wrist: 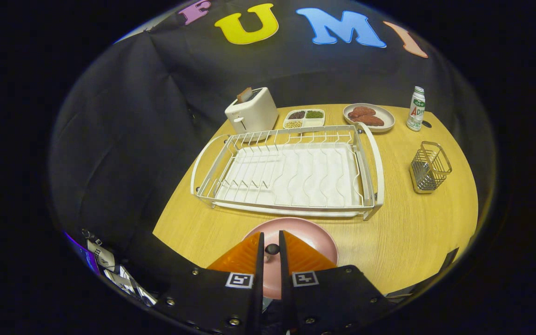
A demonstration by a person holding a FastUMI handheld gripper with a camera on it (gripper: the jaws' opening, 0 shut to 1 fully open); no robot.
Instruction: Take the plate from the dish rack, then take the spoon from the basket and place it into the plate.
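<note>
Claw is gripping a dark spoon over the pink plate; empty rack is lying beyond it, basket farther right.

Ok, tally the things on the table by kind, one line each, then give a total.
Plates: 2, the pink plate by the gripper and the plate of meat
Dish rack: 1
Basket: 1
Toaster: 1
Divided tray: 1
Bottle: 1
Spoon, between the fingers: 1
Total: 8
</note>
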